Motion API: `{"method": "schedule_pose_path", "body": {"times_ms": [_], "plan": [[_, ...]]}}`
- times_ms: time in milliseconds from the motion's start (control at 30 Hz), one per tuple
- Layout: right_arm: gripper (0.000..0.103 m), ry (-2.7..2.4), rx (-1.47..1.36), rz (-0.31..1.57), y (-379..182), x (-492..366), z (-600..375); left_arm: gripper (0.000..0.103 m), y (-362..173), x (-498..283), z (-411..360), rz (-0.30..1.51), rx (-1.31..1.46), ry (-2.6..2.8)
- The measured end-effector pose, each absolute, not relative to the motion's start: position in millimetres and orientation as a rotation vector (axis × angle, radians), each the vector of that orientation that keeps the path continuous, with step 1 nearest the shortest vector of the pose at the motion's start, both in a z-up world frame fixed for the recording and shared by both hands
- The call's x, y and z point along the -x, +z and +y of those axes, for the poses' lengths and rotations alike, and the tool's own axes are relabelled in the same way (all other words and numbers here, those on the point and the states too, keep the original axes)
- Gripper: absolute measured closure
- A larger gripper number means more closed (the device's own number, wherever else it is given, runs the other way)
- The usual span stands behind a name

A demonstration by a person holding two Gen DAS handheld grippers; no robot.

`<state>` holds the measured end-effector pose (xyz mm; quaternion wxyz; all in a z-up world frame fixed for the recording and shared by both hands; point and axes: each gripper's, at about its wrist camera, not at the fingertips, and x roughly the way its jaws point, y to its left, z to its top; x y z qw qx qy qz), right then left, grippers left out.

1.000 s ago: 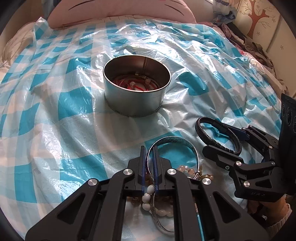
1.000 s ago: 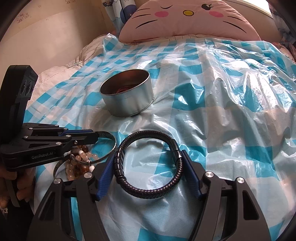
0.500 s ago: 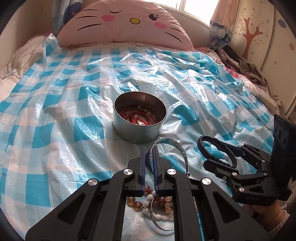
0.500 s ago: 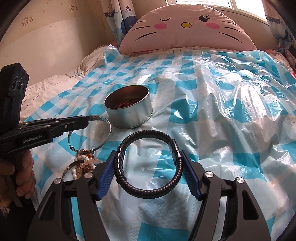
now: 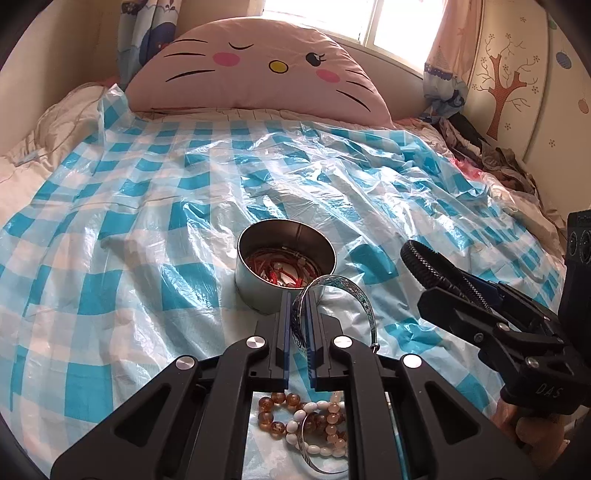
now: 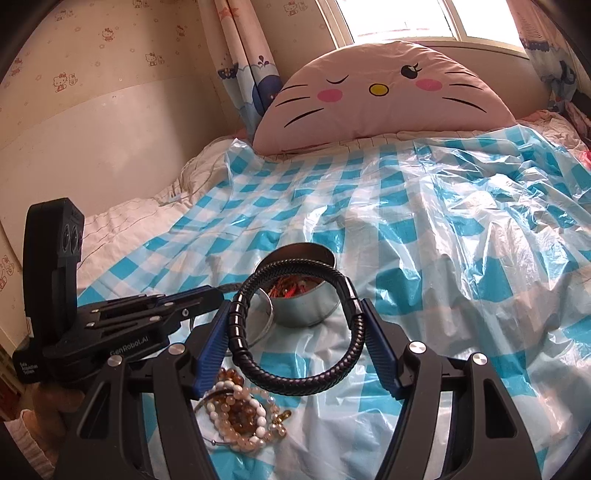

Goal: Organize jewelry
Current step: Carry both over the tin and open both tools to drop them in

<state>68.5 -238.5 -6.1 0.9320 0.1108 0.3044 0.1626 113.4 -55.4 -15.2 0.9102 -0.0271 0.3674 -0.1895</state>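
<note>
I'm looking into a child's bedroom in a home. A bed [image 5: 55,177] fills my view, covered by a blue-checked plastic sheet [image 5: 147,236]. At 12 o'clock a pink cat-face pillow [image 5: 258,70] leans under a bright window [image 6: 402,18] with cartoon curtains [image 6: 247,59]. Cat-print wallpaper [image 6: 74,48] runs at 10 o'clock; a tree-painted panel [image 5: 517,74] stands at 2 o'clock.

A bed [image 5: 29,184] under blue-checked plastic sheet [image 5: 155,229] carries a metal tin [image 5: 258,291], beaded bracelets [image 6: 240,410] and a cat-face pillow [image 5: 258,74].
</note>
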Motion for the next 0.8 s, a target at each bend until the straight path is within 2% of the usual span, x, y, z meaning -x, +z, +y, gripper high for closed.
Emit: {"method": "schedule_pose_path", "body": {"times_ms": [300,800], "plan": [[0.037,0.239,-0.228,0.488,37.9,-93.7,-225.1,0.096,-4.6,-138.2,-45.5,0.738,0.149,-0.359],[0.037,0.173,-0.158,0.511,6.1,-115.9,-213.7,0.096,-17.3,-180.9,-50.1,0.765,0.171,-0.333]]}}
